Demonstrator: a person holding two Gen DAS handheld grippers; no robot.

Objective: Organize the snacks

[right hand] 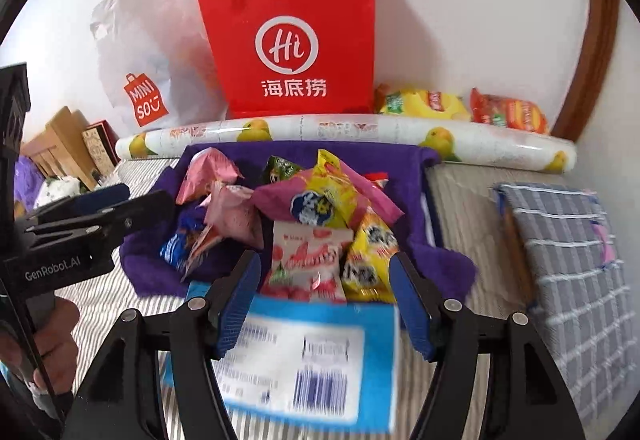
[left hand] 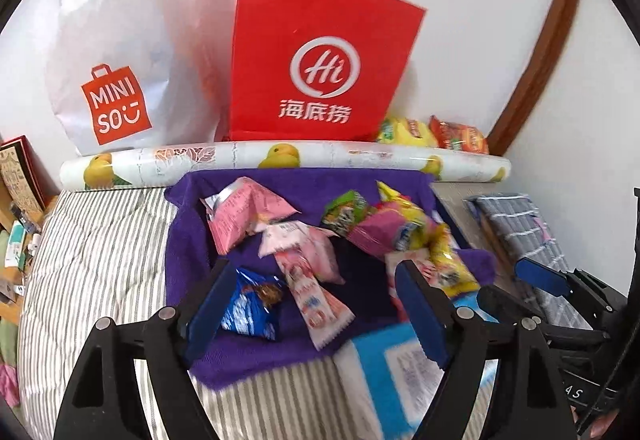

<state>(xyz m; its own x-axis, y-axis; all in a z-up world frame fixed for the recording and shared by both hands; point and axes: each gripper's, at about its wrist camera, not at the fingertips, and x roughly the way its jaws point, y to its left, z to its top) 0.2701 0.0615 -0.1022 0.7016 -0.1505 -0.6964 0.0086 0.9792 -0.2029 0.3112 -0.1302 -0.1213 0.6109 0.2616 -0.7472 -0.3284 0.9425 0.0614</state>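
Currently, left wrist view: the left gripper point(left hand: 320, 304) is hovering with jaws released and empty over the snack packets point(left hand: 304, 236) at frame centre. Right wrist view: the right gripper point(right hand: 328, 300) is gripping a blue box point(right hand: 316, 356), lower centre. Next move, probably: placing it.

A bed covered in a grey-and-white striped sheet point(left hand: 100, 240) carries everything. A purple plush towel point(left hand: 188, 236) lies spread on it. Behind the towel, a long white roll printed with yellow fruit point(left hand: 280, 158) lies across the bed. A grey checked woven cloth point(right hand: 568, 240) lies to the right of the towel, well apart from it. In front of the towel, touching its near edge, sits a blue-and-white labelled packet point(right hand: 320, 352).
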